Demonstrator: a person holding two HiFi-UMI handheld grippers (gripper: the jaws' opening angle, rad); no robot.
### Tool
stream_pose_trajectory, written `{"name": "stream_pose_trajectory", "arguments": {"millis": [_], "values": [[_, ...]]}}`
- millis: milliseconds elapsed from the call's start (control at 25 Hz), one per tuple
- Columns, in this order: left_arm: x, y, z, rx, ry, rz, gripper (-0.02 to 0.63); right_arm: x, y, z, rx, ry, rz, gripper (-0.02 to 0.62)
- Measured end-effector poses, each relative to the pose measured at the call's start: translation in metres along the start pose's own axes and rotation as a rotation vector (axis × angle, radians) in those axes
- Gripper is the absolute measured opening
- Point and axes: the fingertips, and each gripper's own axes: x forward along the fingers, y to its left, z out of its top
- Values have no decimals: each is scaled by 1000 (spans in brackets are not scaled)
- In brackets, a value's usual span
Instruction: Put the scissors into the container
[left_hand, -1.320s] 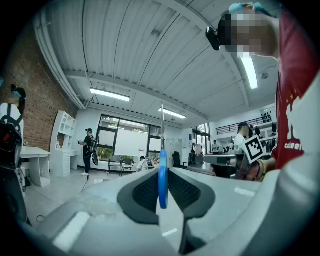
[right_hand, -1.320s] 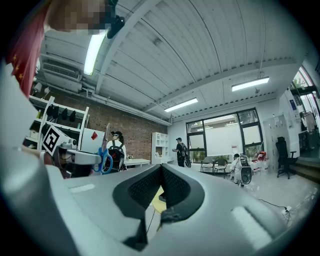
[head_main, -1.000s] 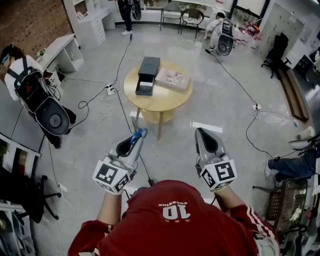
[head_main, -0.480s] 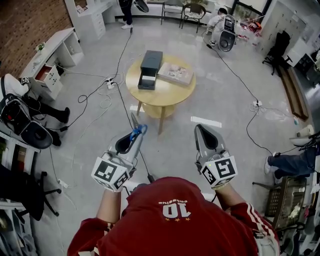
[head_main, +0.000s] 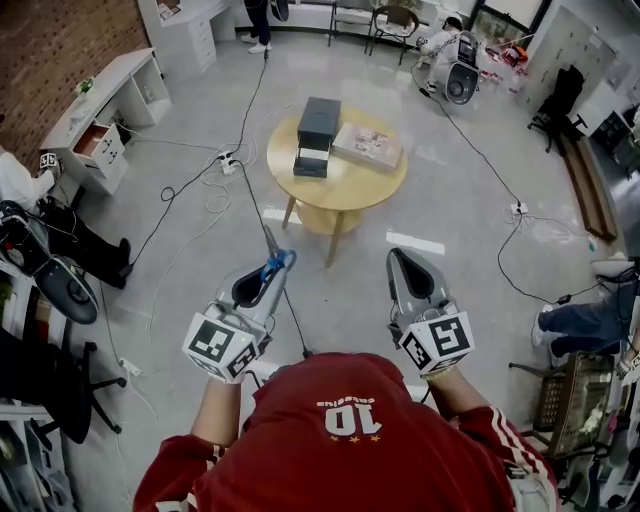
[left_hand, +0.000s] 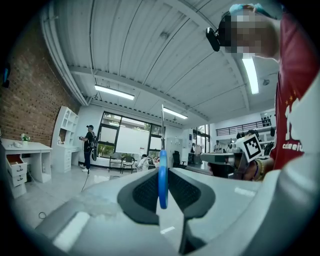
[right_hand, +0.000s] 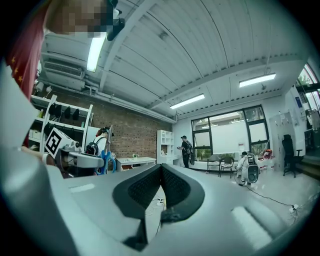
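In the head view my left gripper (head_main: 268, 275) is shut on the blue-handled scissors (head_main: 274, 262), whose blades point up and forward. In the left gripper view the blue handle of the scissors (left_hand: 162, 182) is clamped between the pads and the thin blade rises above it. My right gripper (head_main: 403, 262) is level with the left one, shut, with nothing in it (right_hand: 161, 170). Well ahead of both grippers, a dark drawer-style container (head_main: 315, 135) with an open lower drawer sits on a round wooden table (head_main: 345, 190).
A magazine (head_main: 367, 147) lies on the table beside the container. Cables (head_main: 195, 205) and a power strip (head_main: 228, 160) run across the grey floor between me and the table. White desks (head_main: 105, 95) line the left wall. People with gear are at the left (head_main: 40, 250) and at the back (head_main: 455, 60).
In the head view, the table with the container has shifted right and slightly nearer. The person at the left has slid towards the frame's edge. Both grippers keep their pose, scissors still held.
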Motion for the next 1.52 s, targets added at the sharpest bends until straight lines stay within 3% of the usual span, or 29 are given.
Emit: {"name": "stream_pose_trajectory", "arguments": {"millis": [280,640,1080,1520], "values": [[-22,24,5,8,-8,-10,51,16,41,5,-16,0,22,-3],[-14,50,-1,-22,-14,6,51,40,38,-6,-25,28,40,-3],[74,123,5,-17,-3,55,51,150,-20,-12,-3,11,126,-3],[197,180,18,-5,49,65,51,249,-118,-13,35,8,153,-3]]}}
